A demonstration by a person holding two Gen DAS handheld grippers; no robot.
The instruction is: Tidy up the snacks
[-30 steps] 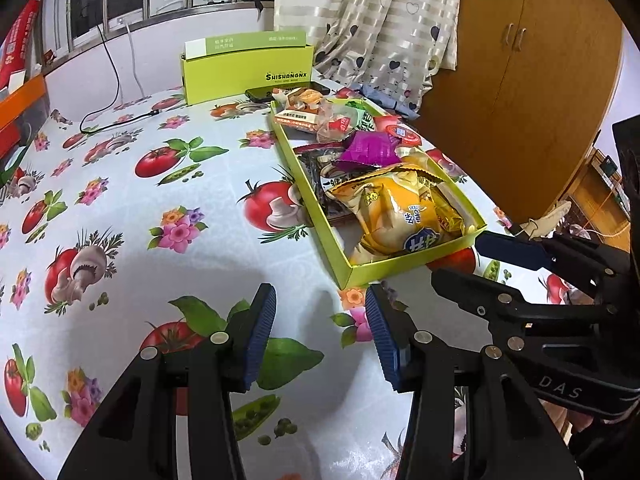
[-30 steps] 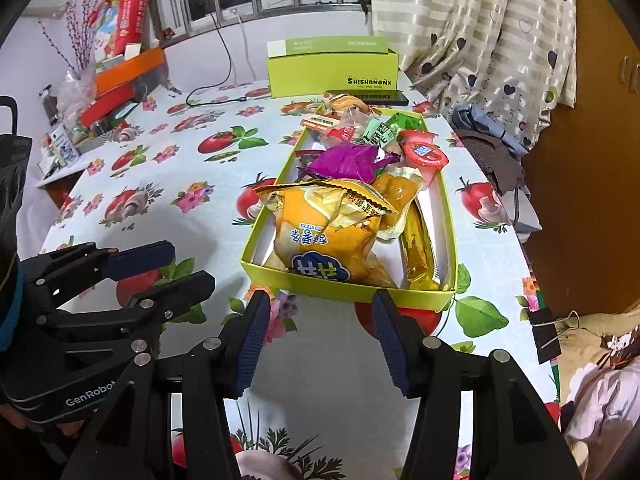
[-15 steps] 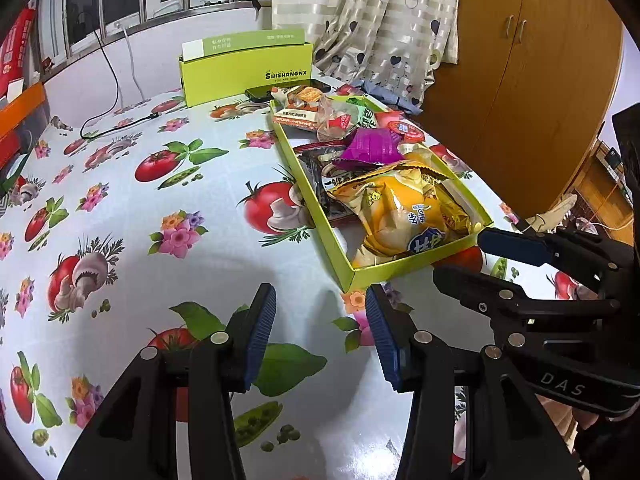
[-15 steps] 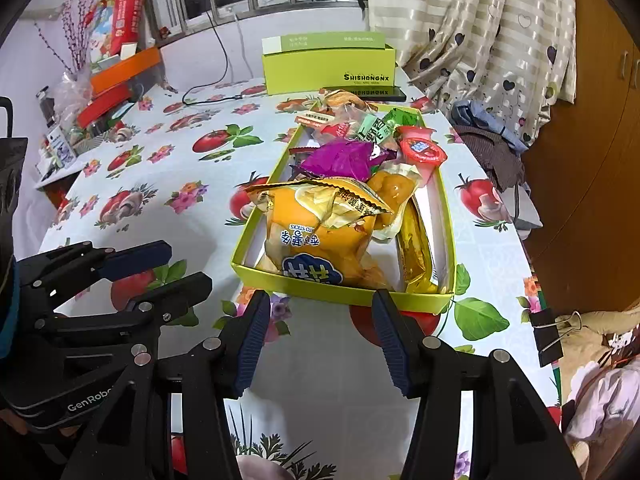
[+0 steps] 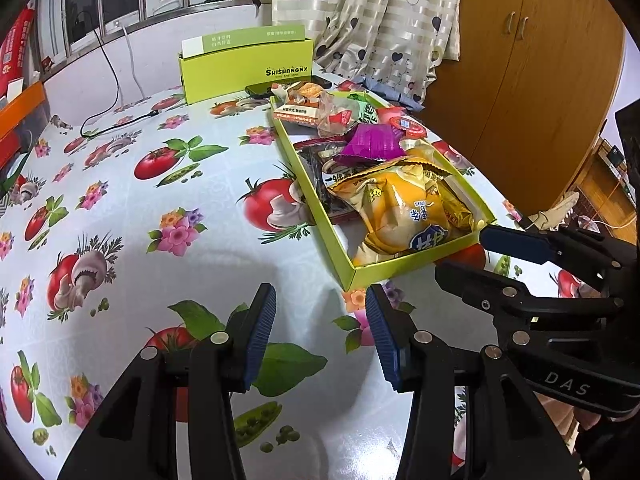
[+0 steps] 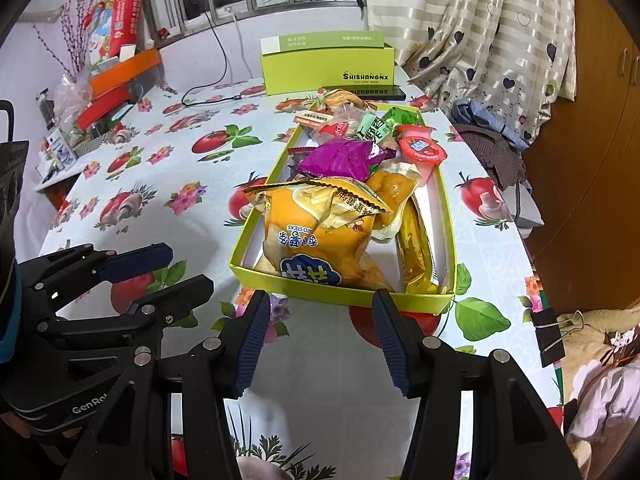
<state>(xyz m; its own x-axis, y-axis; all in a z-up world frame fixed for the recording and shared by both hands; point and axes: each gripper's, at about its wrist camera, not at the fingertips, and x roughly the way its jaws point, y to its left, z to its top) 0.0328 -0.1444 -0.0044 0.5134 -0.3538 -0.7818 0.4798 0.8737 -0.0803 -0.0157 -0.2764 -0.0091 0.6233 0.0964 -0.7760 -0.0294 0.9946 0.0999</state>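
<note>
A shallow lime-green box tray (image 5: 384, 270) (image 6: 320, 294) lies on the tomato-print tablecloth, full of snacks. A big yellow chip bag (image 5: 404, 212) (image 6: 316, 232) lies at its near end, with a purple packet (image 5: 372, 144) (image 6: 344, 158), a red-lidded jelly cup (image 6: 422, 148) and small packets behind. My left gripper (image 5: 320, 320) is open and empty, hovering over the cloth left of the tray's near corner. My right gripper (image 6: 320, 328) is open and empty, just in front of the tray's near wall. Each gripper shows in the other's view.
A closed lime-green box (image 5: 244, 66) (image 6: 326, 64) stands at the table's back edge, a black phone (image 5: 280, 88) in front of it. A black cable (image 5: 116, 96) trails at the back left. Clutter and an orange box (image 6: 120, 68) lie far left; clothes (image 6: 496, 148) and a wardrobe (image 5: 520, 80) are at the right.
Both grippers have drawn slightly back from the tray and stay open. The tray and snacks have not moved.
</note>
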